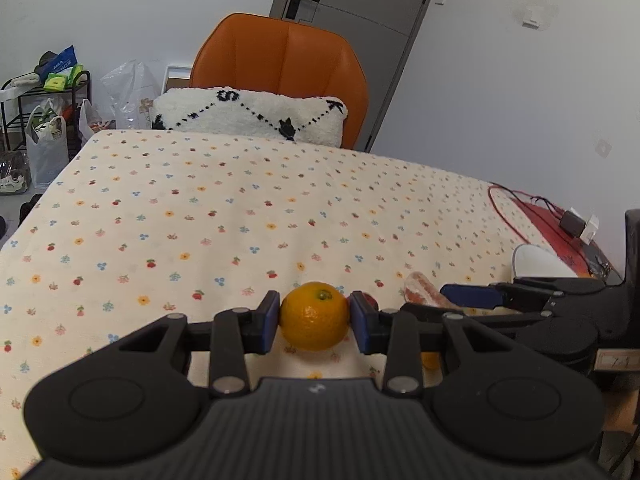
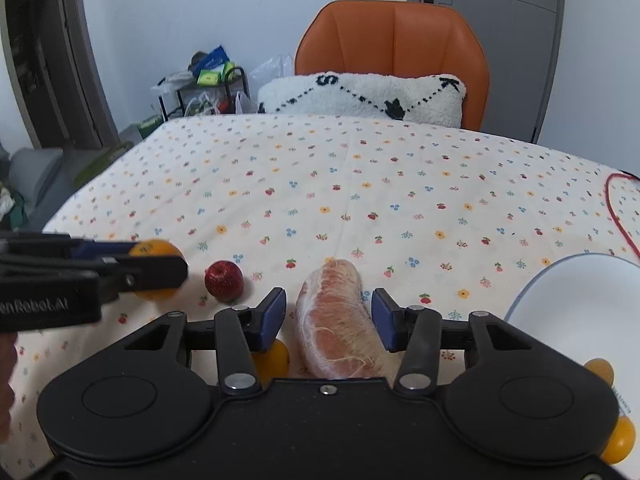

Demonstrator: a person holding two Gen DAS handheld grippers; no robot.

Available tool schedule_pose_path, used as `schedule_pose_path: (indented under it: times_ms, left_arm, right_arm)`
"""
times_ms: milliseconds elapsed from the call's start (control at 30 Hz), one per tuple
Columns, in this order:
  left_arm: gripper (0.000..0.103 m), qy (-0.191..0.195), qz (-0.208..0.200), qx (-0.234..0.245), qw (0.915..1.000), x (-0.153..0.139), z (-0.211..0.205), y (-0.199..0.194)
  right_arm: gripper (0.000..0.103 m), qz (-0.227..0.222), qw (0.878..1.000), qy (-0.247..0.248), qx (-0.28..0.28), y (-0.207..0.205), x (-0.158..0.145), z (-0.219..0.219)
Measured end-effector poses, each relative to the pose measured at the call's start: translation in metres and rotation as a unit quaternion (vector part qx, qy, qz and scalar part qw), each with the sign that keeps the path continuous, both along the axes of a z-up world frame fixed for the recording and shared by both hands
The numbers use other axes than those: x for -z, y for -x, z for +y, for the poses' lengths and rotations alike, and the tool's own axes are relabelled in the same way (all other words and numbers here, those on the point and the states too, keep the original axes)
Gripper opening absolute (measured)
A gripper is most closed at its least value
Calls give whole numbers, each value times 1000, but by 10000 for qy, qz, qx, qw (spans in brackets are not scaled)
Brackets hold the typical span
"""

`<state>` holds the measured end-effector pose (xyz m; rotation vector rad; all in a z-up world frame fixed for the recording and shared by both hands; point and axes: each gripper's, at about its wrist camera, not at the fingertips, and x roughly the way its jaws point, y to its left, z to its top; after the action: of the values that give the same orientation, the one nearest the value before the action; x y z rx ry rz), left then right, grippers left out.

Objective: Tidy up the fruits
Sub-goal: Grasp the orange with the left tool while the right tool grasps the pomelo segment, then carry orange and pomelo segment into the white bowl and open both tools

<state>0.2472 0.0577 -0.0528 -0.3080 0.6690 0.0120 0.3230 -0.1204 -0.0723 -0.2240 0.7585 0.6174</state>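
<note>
Fruits lay scattered at the near end of the flowered tablecloth (image 2: 360,184); the sorting looked only just begun, with the white bowl (image 2: 580,304) at the right edge showing no fruit in the part of it that was in view. The left gripper (image 1: 314,318) was clamped on a small orange (image 1: 313,316), its blue pads pressed against both sides of the fruit; whether the orange was clear of the cloth I could not tell. The right gripper (image 2: 329,318) straddled a peeled pomelo segment (image 2: 336,320) that lay flat on the cloth; its jaws stood apart, with a gap between each pad and the segment, so nothing was held there. A small red apple (image 2: 224,281) sat between the two grippers; other oranges (image 2: 274,360) showed just beside the right claw and near the bowl. The step in hand seemed to be two pickups at once; the next move probably called for closing gently on the soft segment, then carrying both fruits to the bowl.
</note>
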Motion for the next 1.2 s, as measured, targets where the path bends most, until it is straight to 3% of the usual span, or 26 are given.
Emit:
schedule_pose_path:
  times_ms: [67,133,200,700,1200]
  left_arm:
    - [36,-16,-78,3,10000,-5,1,-1]
    - [36,-63,-152,23,9999,-11,0,0]
    - [36,-38,-197,48,9998,-16,0,1]
    - [36,-67,-386,52,9992,-33,-9,20]
    - [36,-203,-613,449,9969,-53,-52,24]
  right_arm:
    - [46,-28,9999,103,-41,-1,0,3]
    - [36,-89,9998,150,-72,-2,-1,4]
    - [35,-5,10000,47,-59,-5,-2,1]
    - [34,-89,9968,-776,155,14,-24,-32]
    - [33,-478,9916,-1160,313,36,-59,-70]
